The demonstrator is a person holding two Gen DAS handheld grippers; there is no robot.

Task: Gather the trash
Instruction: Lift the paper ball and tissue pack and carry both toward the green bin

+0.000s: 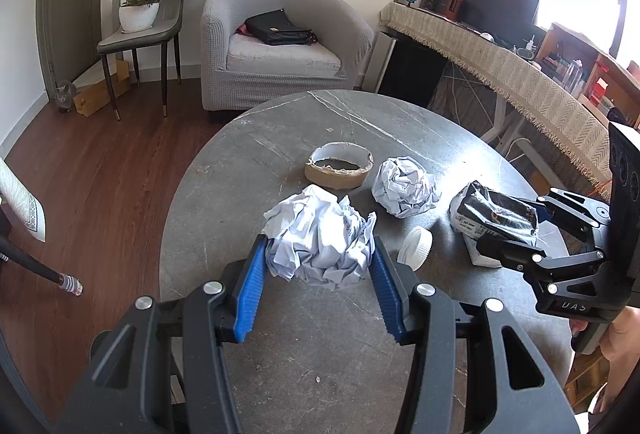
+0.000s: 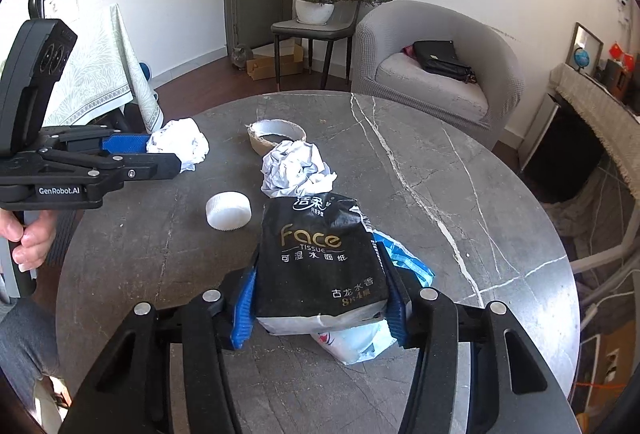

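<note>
My left gripper (image 1: 318, 254) is shut on a crumpled white paper ball (image 1: 318, 234), its blue pads pressing both sides, over the round grey table (image 1: 320, 346). It also shows in the right wrist view (image 2: 162, 153) with that ball (image 2: 180, 143). My right gripper (image 2: 320, 274) is shut on a black tissue pack (image 2: 320, 258), also seen in the left wrist view (image 1: 496, 213). A white and blue wrapper (image 2: 360, 344) lies under the pack. A second paper ball (image 1: 404, 187), an empty tape roll (image 1: 339, 169) and a white cap (image 1: 416, 246) lie on the table.
A grey armchair (image 1: 280, 45) with a black bag stands beyond the table. A chair with a potted plant (image 1: 140, 9) is at the back left. A cloth-covered desk (image 1: 500, 65) runs along the right. A cat (image 1: 66, 95) sits by the door.
</note>
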